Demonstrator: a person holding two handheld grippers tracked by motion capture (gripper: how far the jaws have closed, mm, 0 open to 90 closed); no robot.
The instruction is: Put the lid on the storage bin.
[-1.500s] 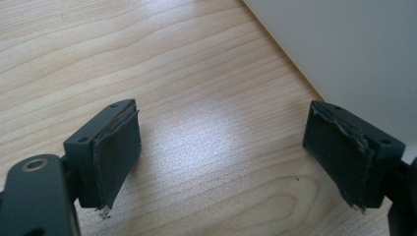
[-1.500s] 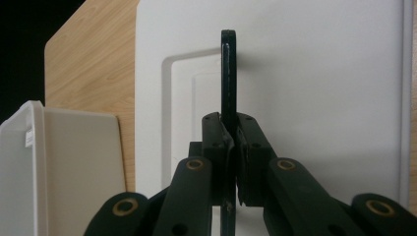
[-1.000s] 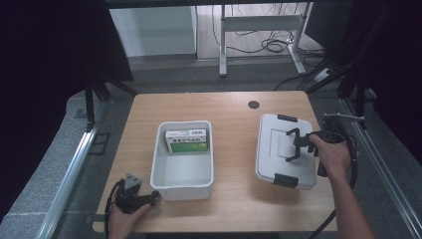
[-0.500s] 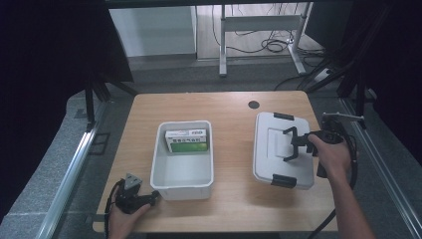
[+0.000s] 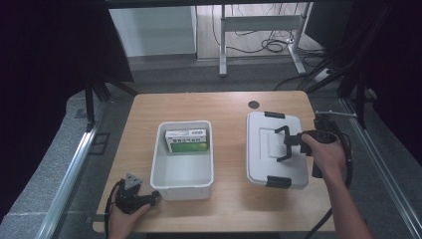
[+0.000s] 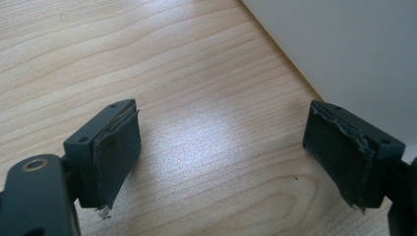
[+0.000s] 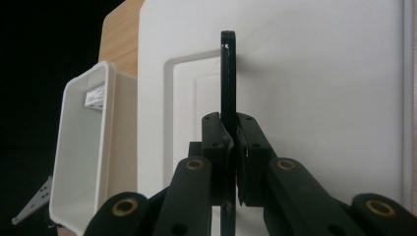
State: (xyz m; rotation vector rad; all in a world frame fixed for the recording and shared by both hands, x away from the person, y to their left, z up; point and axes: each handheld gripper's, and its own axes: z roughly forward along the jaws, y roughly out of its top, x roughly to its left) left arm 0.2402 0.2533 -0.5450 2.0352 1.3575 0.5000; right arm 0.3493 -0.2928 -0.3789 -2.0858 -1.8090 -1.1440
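- High view: white rectangular plastic lid (image 5: pixel 271 149) with black clips, right of the open white plastic bin (image 5: pixel 183 179), shifted a little nearer the bin than a second ago, so likely on its way to cover it.
- Right gripper (image 5: pixel 284 143): closed tight on the lid's black handle (image 7: pixel 227 73), raised on edge between the jaws.
- Left gripper (image 5: pixel 145 198): resting on the wooden table (image 5: pixel 229 107) at the bin's near-left corner, spread wide, holding nothing.
- Green-and-white carton (image 5: pixel 186 140) inside the bin, at the far end; print too small to read.
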